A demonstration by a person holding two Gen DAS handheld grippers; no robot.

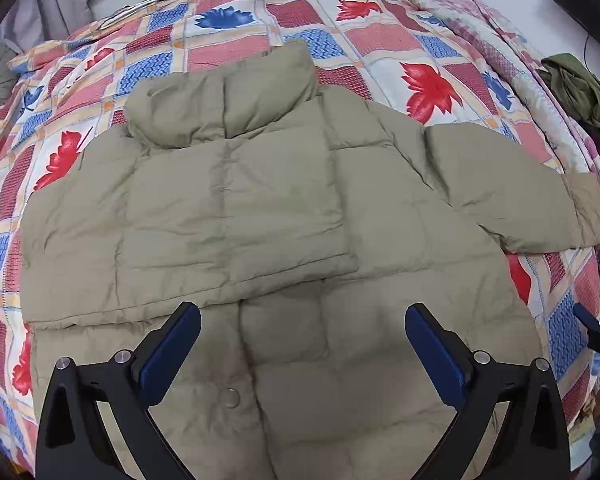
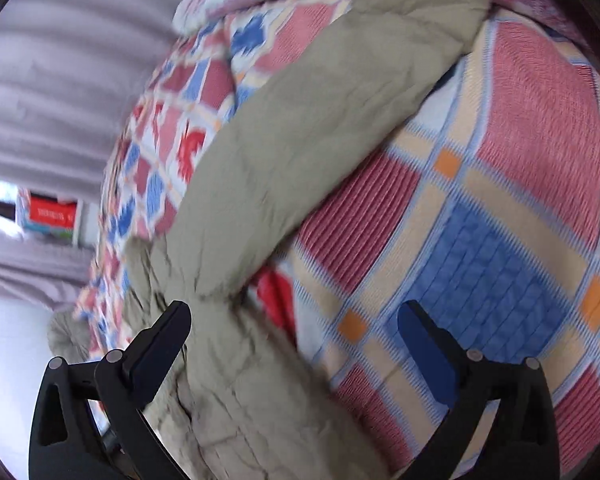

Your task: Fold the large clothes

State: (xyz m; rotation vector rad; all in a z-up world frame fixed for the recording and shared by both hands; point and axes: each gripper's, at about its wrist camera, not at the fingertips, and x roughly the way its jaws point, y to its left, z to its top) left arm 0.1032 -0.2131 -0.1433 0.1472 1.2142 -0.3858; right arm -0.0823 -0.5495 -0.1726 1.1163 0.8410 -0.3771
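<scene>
A khaki puffer jacket (image 1: pixel 260 208) lies flat on a patchwork bedspread (image 1: pixel 236 36), collar at the far side. One sleeve is folded across its chest and the other sleeve (image 1: pixel 520 196) stretches out to the right. My left gripper (image 1: pixel 302 316) hovers open above the jacket's lower middle, nothing between its fingers. In the right wrist view the picture is blurred and tilted: my right gripper (image 2: pixel 294 314) is open over the outstretched sleeve (image 2: pixel 300 152) and the bedspread (image 2: pixel 500 208). Its left finger (image 2: pixel 168 332) overlaps the khaki fabric, but the pads press on nothing.
A rolled quilt (image 1: pixel 460 12) lies along the bed's far right edge. A dark green garment (image 1: pixel 580 92) is heaped at the right. Grey curtains (image 2: pixel 52 80) and a white shelf with a red box (image 2: pixel 52 212) stand beyond the bed.
</scene>
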